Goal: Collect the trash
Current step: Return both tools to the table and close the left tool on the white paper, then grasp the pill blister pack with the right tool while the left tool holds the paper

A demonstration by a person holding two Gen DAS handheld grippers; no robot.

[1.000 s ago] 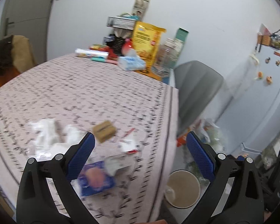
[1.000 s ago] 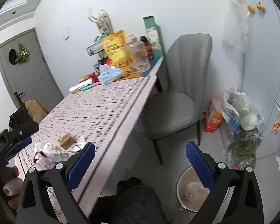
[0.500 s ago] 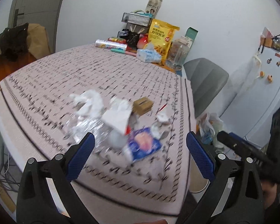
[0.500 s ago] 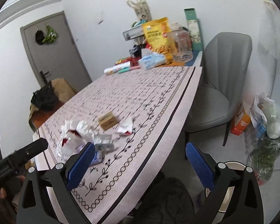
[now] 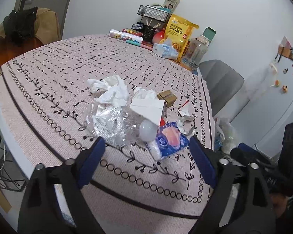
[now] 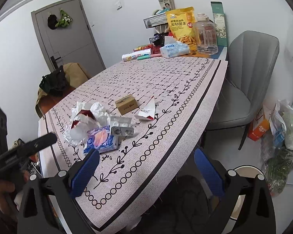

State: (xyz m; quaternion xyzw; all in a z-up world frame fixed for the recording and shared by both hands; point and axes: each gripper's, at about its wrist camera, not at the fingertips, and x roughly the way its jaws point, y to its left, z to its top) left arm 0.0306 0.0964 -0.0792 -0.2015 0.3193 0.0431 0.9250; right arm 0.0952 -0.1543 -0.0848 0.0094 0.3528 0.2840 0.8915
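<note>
Your left gripper [image 5: 144, 157] has its jaws open; they have just been closing a little, with nothing between them, and it hovers in front of the trash pile [image 5: 134, 115] at the near right part of the counter [image 5: 48, 68]. Your right gripper [image 6: 146, 167] is also open and empty, near the counter edge. The blue wet-wipe pack [image 5: 171, 141] lies nearest to the left jaws, touching the crumpled clear plastic [image 5: 109, 124]. I think you should take one piece at a time: lower the jaws around the pack, close firmly, then carry it to the bin [image 6: 246, 170] on the floor at the right.
</note>
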